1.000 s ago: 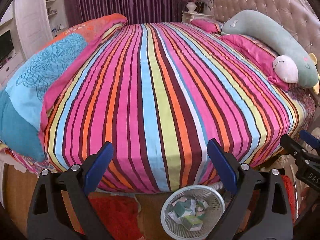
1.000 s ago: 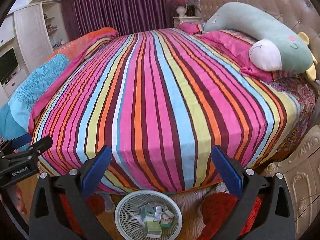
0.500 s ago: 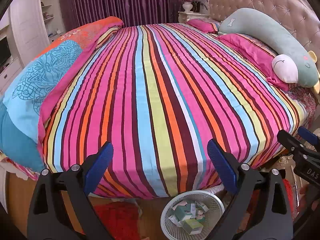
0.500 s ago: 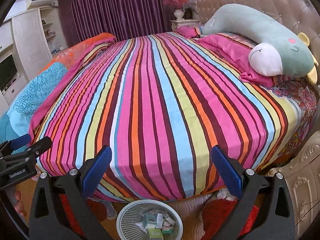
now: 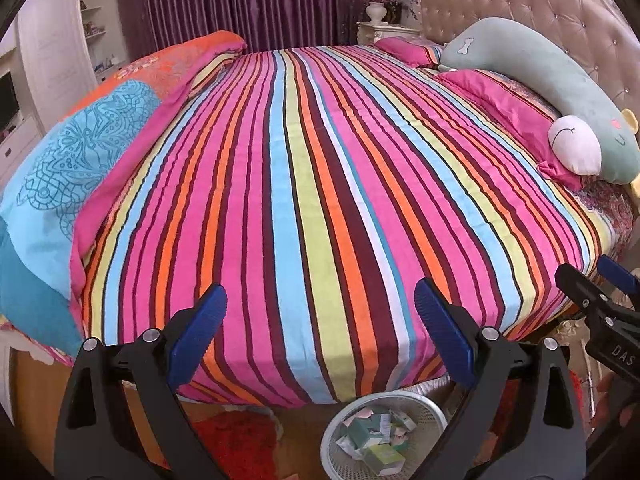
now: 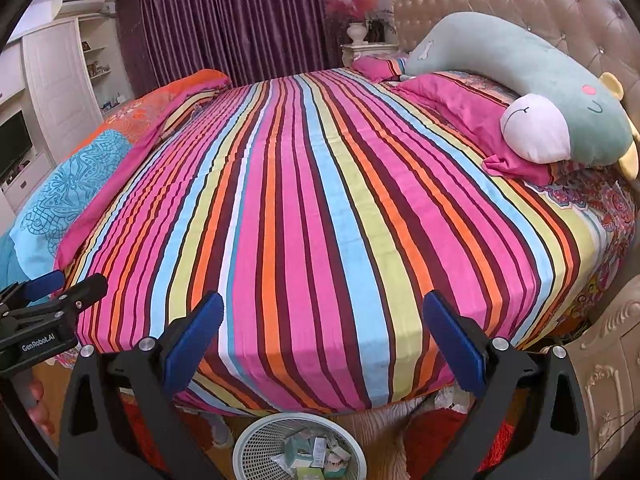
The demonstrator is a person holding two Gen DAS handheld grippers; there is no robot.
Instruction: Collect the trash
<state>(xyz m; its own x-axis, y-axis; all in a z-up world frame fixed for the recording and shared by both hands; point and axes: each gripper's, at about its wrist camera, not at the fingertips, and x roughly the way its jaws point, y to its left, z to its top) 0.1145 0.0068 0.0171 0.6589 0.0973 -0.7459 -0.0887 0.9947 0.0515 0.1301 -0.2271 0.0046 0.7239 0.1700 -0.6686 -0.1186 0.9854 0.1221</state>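
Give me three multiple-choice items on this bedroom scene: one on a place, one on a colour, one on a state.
1. Where is the white mesh wastebasket?
A. On the bed
B. On the floor at the bed's foot
C. On the nightstand

2. What colour are the curtains?
A. Purple
B. Green
C. White

3. How do the jaws of the left gripper and right gripper stand?
A. Both open, empty
B. Both shut
C. One holding a box

Key: B, it sits below the striped sheet; A, dark purple drapes; A, wide gaps, nothing between.
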